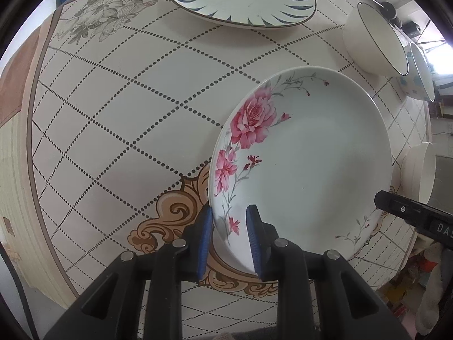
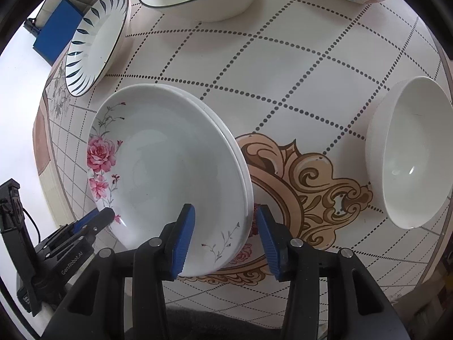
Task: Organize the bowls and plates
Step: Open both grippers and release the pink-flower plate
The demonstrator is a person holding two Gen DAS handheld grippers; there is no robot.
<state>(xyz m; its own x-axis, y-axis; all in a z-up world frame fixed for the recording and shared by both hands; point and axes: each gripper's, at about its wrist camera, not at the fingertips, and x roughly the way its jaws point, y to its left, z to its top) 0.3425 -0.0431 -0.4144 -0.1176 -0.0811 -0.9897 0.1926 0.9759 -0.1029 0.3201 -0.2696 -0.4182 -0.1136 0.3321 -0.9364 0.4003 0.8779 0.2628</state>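
The surface [image 1: 119,119] is round, covered in a pale cloth with a diamond grid of dark dotted lines, a tan scrollwork ornament [image 2: 320,187] near the lower middle and a grey flower print [image 1: 104,14] at the upper left of the left wrist view. A brown band edges the cloth. A blue box [image 2: 58,32] sits beyond the rim at the upper left of the right wrist view. Bright daylight glares at the right edge [image 1: 441,59] of the left wrist view.
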